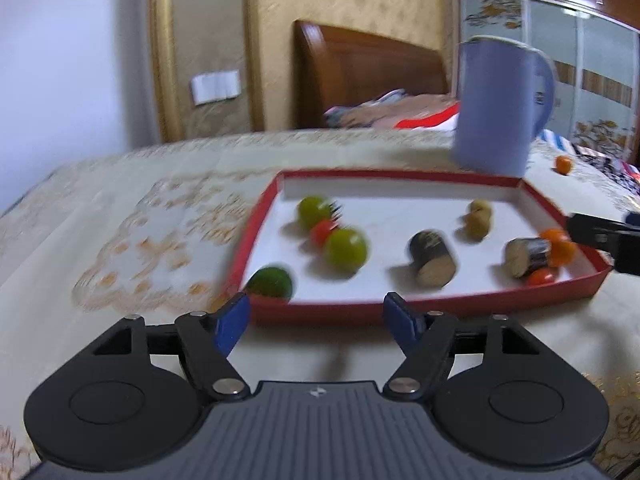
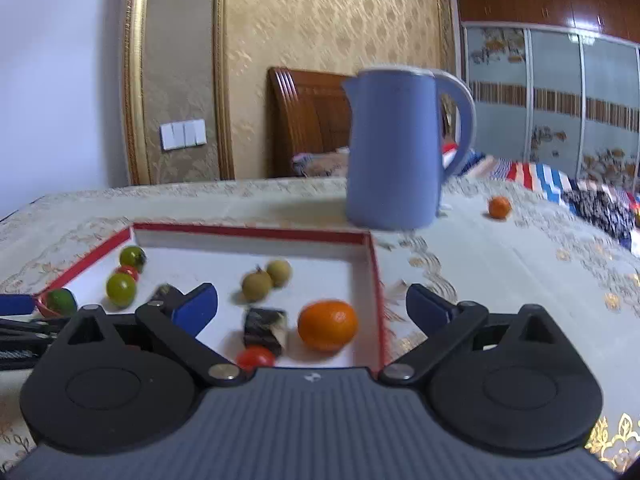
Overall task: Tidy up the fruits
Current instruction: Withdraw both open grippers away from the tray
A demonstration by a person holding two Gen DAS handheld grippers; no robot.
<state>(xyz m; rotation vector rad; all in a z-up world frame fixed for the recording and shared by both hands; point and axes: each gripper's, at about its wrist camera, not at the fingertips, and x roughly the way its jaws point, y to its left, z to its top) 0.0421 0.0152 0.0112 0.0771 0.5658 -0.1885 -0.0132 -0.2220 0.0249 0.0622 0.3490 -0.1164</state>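
Most of the fruit already lies inside the red tray (image 2: 374, 276), while one small orange (image 2: 499, 207) is left on the tablecloth beyond the tray's far right corner, past the blue kettle (image 2: 394, 148). The right gripper (image 2: 312, 300) is spread wide and empty above the tray's near right part; the left gripper (image 1: 316, 312) is partly open, empty, just before the tray's near edge. The stray orange is best approached around the kettle, then closed on gently.

Fruits (image 2: 327, 330) in the tray (image 2: 256, 233), kettle (image 2: 394, 152) behind it, lone orange (image 2: 499, 207) right of kettle
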